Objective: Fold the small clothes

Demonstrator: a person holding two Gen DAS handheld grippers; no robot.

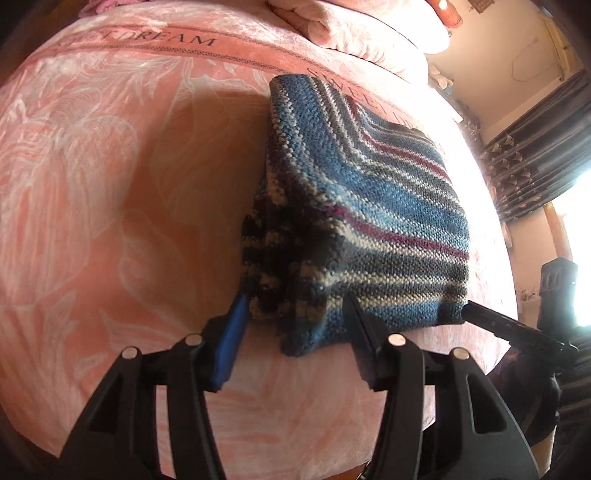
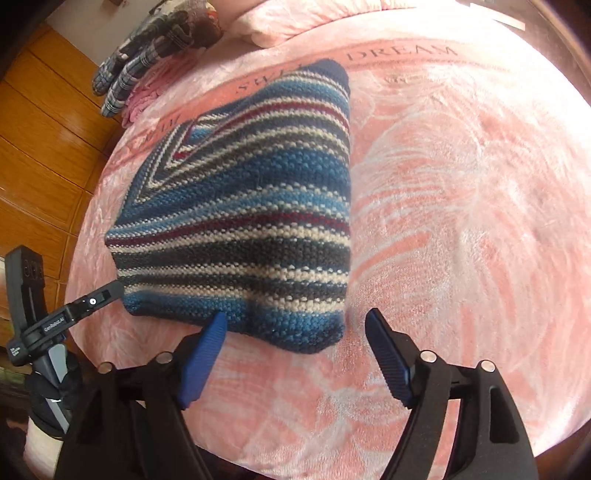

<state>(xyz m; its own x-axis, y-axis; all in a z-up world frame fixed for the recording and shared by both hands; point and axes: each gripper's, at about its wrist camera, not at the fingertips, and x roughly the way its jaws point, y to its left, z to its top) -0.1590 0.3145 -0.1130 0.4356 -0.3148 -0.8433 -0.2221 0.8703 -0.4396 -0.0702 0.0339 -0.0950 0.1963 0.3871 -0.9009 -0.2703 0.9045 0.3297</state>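
Nearest you, your left gripper [image 1: 295, 321] has its jaws spread wide, one blue-padded finger [image 1: 231, 339] on each side of the near left corner of the folded striped knit garment [image 1: 369, 206], with nothing pinched. Your right gripper [image 2: 295, 325] is likewise wide open at the near right corner; its left pad just touches the garment's near hem, while the right pad rests apart on the pink blanket [image 2: 461, 184]. The garment lies folded flat on the blanket, mid-bed. Beyond it lie a pink pillow [image 1: 351, 29] and plaid clothes [image 2: 147, 48] near a wooden wall [image 2: 40, 129].
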